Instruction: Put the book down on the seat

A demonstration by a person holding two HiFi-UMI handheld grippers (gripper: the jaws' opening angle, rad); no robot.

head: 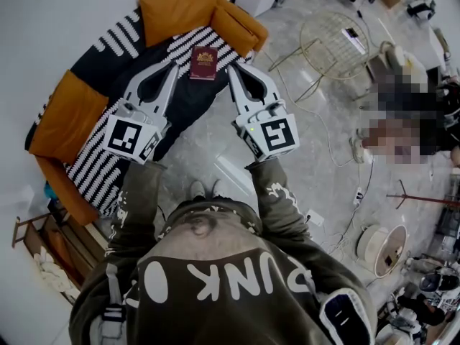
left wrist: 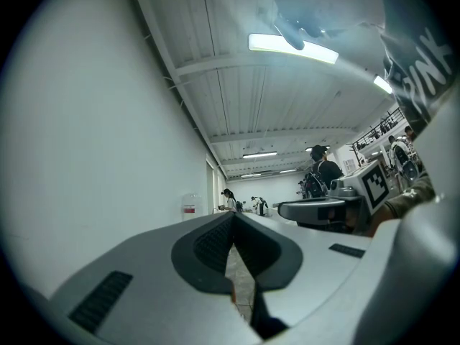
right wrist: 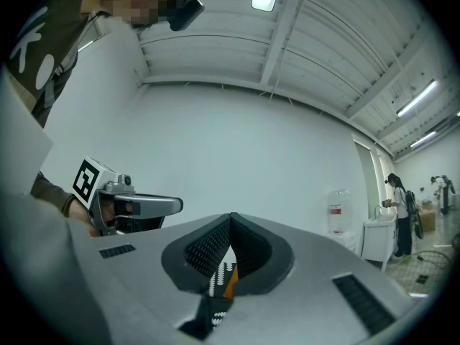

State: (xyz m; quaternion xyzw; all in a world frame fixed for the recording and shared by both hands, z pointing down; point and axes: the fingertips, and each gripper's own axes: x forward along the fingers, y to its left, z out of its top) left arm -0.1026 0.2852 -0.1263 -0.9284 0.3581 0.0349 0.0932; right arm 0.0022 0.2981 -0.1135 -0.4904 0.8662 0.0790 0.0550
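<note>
Seat (head: 190, 99): bare stretch just before the book (head: 204, 62), open from above.
Orange cushions (head: 178, 9): bank its back and ends.
Left gripper (head: 175, 66), right gripper (head: 233, 68): closed, flanking the book, gap between.
Floor beyond: wire frame (head: 334, 45), loose cables (head: 321, 121).

**A:** ok so what else is lying around you?

**B:** Ahead on your right there's a round gold wire table (head: 334, 45) on the pale stone floor (head: 208, 153). A round white unit (head: 370, 244) sits beside you on that side, and there's a wooden rack (head: 72, 243) down by your left.

**A:** and higher up?

**B:** Strip light (left wrist: 293, 47) on the ceiling, a person with a backpack (left wrist: 322, 171) across the room, and a clear bottle with a red label (right wrist: 338, 210) by the wall.
</note>
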